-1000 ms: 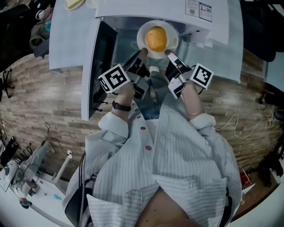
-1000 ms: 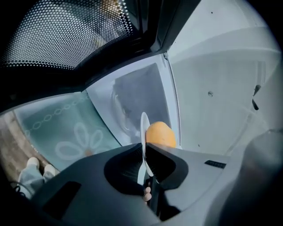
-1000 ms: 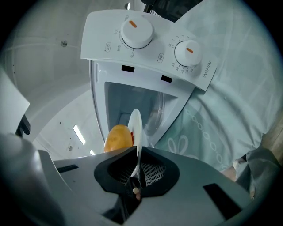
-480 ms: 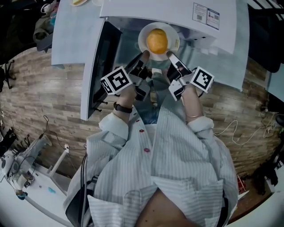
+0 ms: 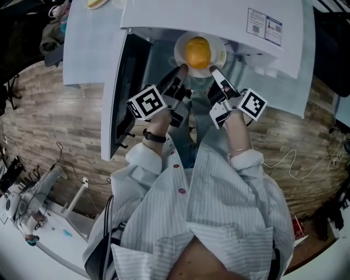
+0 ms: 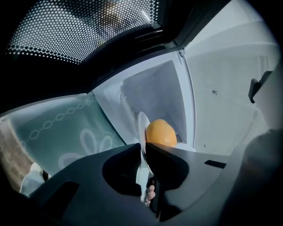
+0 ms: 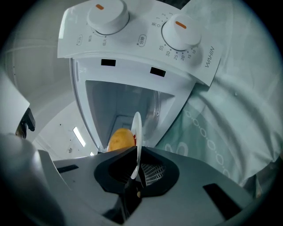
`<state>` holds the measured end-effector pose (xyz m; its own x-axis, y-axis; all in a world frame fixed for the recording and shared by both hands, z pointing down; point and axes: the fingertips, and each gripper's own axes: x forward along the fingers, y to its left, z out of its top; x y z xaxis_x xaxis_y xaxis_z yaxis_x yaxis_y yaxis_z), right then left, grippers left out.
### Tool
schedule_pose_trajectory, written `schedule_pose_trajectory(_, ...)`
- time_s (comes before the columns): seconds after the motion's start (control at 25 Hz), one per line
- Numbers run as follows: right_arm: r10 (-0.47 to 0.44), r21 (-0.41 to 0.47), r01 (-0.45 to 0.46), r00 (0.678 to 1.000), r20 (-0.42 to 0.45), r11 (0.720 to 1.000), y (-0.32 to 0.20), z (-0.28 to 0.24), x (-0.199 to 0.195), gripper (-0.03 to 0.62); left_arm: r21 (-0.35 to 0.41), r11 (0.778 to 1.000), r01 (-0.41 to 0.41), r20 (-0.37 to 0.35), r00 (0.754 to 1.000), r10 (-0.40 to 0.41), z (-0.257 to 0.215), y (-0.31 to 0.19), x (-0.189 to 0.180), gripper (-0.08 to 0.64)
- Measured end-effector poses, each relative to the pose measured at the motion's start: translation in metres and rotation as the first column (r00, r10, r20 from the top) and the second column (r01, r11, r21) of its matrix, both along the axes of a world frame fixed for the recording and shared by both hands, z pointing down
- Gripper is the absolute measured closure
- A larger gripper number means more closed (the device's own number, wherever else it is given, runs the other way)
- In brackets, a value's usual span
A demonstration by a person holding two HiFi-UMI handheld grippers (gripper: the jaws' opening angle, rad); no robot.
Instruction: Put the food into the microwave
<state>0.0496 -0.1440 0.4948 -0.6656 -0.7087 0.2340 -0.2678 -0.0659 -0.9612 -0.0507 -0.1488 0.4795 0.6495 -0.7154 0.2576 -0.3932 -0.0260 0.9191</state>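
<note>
Food (image 5: 197, 52), a round orange-yellow lump, at 12 o'clock in the head view, lying on a white plate (image 5: 221, 52). Hangs with that plate at the mouth of the white microwave (image 5: 219, 19), partly under the front edge of its top. Cannot tell whether the plate touches the cavity floor. Door (image 5: 121, 93) swung wide, at 9 o'clock from the plate.

Left gripper (image 5: 182, 69): pinches the plate's rim at about 7 o'clock, jaws narrow, pads pressed on the thin edge. Right gripper (image 5: 213, 70): clamps the rim at about 5 o'clock, jaws likewise almost together on the edge.

In the left gripper view, plate seen edge-on between the jaws, with the orange lump just past the tips at 12 o'clock and the pale cavity behind. In the right gripper view, two white dials (image 7: 108, 13) with orange marks at 12 o'clock above the open cavity, and green patterned cloth (image 7: 212, 132) at 3 o'clock under the microwave.
</note>
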Motion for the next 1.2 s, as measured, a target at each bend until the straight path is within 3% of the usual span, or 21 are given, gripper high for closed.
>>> schedule_pose_trajectory(0.52, -0.005, 0.083, 0.014, 0.994, -0.106, 0.996, -0.035, 0.016, -0.006, 0.548, 0.028, 1.000, 0.003, 0.057, 0.998, -0.005, 0.025, -0.029, -0.006, 0.518)
schedule_pose_trajectory(0.84, 0.055, 0.123, -0.037, 0.988, -0.142, 0.992, -0.059, 0.016, -0.005, 0.548, 0.042, 0.999, 0.036, 0.069, 0.997, -0.038, 0.033, -0.051, -0.009, 0.515)
schedule_pose_trajectory(1.04, 0.057, 0.192, -0.019, 0.979, -0.194, 0.981, -0.076, 0.008, -0.009, 0.546, 0.059, 0.997, 0.041, 0.074, 0.996, -0.045, 0.033, -0.065, -0.007, 0.512)
schedule_pose_trajectory(1.2, 0.085, 0.209, -0.027, 0.959, -0.271, 0.977, -0.084, 0.010, -0.008, 0.535, 0.070, 0.997, 0.021, 0.163, 0.986, -0.032, 0.037, -0.075, -0.005, 0.499)
